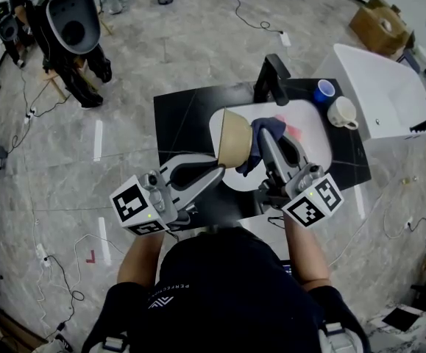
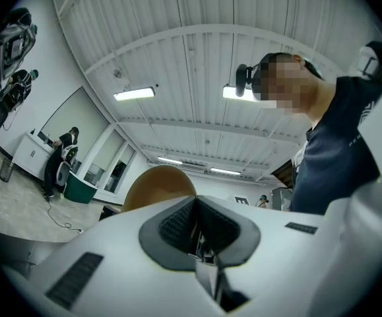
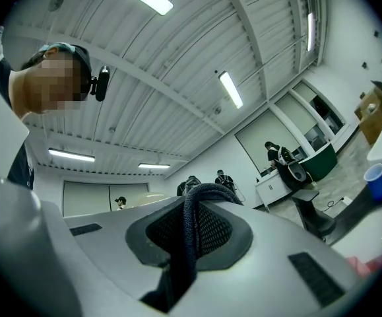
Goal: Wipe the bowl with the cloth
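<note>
A tan bowl point(image 1: 235, 138) is held on its side above the white sink basin point(image 1: 312, 149). My left gripper point(image 1: 220, 169) is shut on the bowl's near rim. In the left gripper view the bowl point(image 2: 158, 183) rises just past the shut left gripper point(image 2: 197, 233). My right gripper point(image 1: 261, 137) is shut on a dark blue cloth point(image 1: 265, 129), which lies bunched against the bowl's right side. In the right gripper view the cloth point(image 3: 192, 210) runs as a thick dark fold between the pads of the right gripper point(image 3: 194, 230).
A black faucet point(image 1: 271, 79) stands behind the basin on the black counter point(image 1: 179, 123). A blue cup point(image 1: 325, 90) and a white mug point(image 1: 343, 112) sit at the counter's right. Something pink point(image 1: 293, 131) lies in the basin. A white cabinet point(image 1: 378, 87) stands further right.
</note>
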The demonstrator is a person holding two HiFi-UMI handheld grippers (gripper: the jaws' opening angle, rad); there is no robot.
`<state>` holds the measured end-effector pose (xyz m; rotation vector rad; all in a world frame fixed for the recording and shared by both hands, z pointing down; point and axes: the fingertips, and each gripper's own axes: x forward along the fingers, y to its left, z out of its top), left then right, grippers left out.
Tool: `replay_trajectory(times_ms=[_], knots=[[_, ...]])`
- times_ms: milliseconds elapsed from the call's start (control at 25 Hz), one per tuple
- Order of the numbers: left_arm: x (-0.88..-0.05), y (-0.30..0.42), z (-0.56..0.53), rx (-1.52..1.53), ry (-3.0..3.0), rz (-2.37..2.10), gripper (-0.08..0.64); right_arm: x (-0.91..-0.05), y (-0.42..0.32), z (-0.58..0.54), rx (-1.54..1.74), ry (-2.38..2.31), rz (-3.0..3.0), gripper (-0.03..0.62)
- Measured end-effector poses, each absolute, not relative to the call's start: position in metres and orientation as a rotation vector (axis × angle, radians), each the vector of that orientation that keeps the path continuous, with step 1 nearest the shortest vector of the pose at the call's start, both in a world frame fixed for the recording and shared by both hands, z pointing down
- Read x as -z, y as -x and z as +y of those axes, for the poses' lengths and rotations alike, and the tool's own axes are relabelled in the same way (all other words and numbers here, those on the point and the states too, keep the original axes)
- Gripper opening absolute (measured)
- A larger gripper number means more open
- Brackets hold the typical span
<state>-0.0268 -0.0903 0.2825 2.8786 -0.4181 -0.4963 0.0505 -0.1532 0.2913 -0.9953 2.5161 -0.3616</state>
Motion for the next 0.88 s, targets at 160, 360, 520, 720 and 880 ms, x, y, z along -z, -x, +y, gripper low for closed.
replay_trajectory(times_ms=[160, 360, 520, 720, 880], knots=[[-0.279, 0.026, -0.092, 0.513, -2.895, -0.401, 0.012, -0.293, -0.052, -0.156, 0.377, 0.994, 2.515, 0.048], [-0.274, 0.029, -0.094, 0.534, -2.888, -0.414, 0.012, -0.292, -0.048, -0.151, 0.376, 0.958, 2.549, 0.048], [-0.273, 0.032, -0.096, 0.547, -2.881, -0.431, 0.012, -0.293, -0.042, -0.146, 0.384, 0.917, 2.578, 0.048], [-0.274, 0.036, -0.102, 0.548, -2.870, -0.455, 0.012, -0.294, -0.034, -0.144, 0.398, 0.866, 2.605, 0.048], [-0.275, 0.037, -0.105, 0.535, -2.861, -0.477, 0.012, -0.294, -0.032, -0.142, 0.414, 0.839, 2.611, 0.048]])
